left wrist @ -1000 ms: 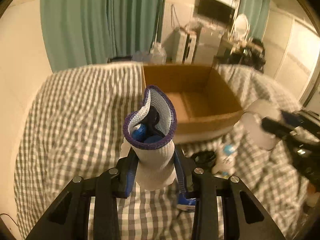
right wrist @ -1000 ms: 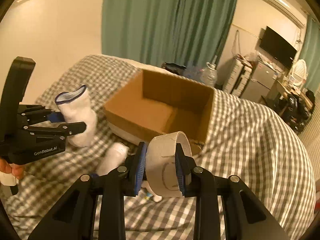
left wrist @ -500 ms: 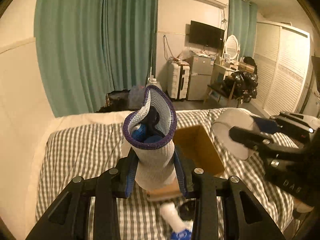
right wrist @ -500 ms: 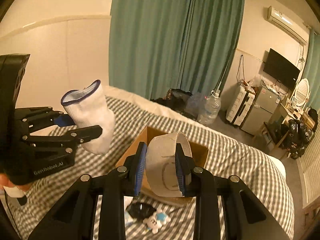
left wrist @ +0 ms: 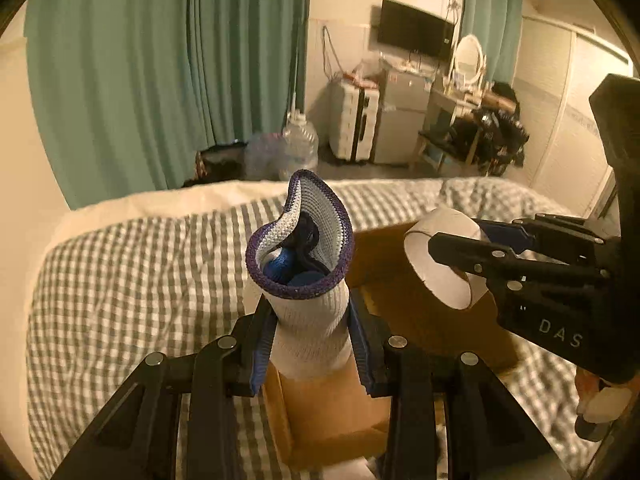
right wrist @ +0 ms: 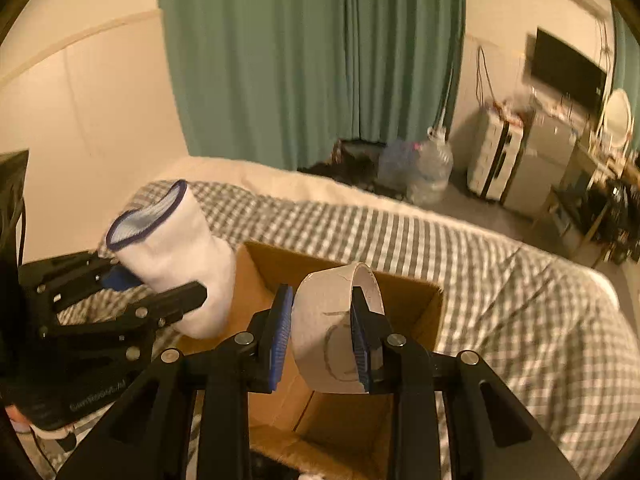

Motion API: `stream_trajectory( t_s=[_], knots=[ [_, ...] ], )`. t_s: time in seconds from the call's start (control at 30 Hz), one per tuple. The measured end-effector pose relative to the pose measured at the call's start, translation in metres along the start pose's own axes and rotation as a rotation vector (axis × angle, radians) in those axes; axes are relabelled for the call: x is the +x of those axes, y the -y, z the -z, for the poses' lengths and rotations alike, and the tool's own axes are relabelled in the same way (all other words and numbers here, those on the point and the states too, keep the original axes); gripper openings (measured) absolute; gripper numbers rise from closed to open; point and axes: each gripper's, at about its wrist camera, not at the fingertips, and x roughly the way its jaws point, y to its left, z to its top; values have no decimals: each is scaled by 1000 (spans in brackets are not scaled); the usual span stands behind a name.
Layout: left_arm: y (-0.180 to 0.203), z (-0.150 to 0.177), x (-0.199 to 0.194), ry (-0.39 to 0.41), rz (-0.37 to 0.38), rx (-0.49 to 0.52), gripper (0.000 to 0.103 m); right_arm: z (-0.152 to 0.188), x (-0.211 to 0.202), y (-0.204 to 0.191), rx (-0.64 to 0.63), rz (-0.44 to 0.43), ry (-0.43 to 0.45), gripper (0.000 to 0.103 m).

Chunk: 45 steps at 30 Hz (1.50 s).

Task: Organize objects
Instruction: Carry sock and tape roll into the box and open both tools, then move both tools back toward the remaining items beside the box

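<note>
Nearest to us, our left tool is clamped on a white sock with a purple rim, held upright with its open mouth pointing up and away; something blue is tucked inside it. Our right tool is clamped across a roll of tape, squeezing its flat sides so the ring stands on edge.

Just below and beyond both tools sits the open cardboard box on the checked bed. In the left wrist view the box floor shows directly under the sock, and in the right wrist view the tape hangs over the box opening. So both loads are already above the box, with the target lying straight down rather than ahead. The tape seems more central over the opening, while the sock sits nearer the left wall, so we judge the right hand the better placed to let go first. The two tools hang close together, side by side, and we would keep them from knocking as they lower.

Farther off stand green curtains, a water jug and a wall television.
</note>
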Motion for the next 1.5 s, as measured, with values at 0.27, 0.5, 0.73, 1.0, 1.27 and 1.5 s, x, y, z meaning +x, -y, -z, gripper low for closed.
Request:
stream_trajectory(
  t_s=[0.27, 0.5, 0.73, 1.0, 1.27, 1.5],
  knots=[
    [6, 13, 56, -42, 23, 31, 35, 20, 57, 17, 3, -1, -77, 28],
    [13, 25, 62, -85, 30, 34, 46, 22, 60, 22, 34, -12, -84, 38],
    [4, 23, 14, -39, 14, -4, 78, 2, 2, 20, 38, 53, -11, 67],
    [6, 19, -67, 44, -42, -4, 94, -1, -78, -1, -4, 116, 48, 85],
    [15, 16, -153, 167, -96, -2, 100, 2, -156, -24, -38, 190, 110, 99],
    [23, 22, -210, 229, -143, 29, 103, 10, -220, -48, -53, 230, 176, 101]
  ],
)
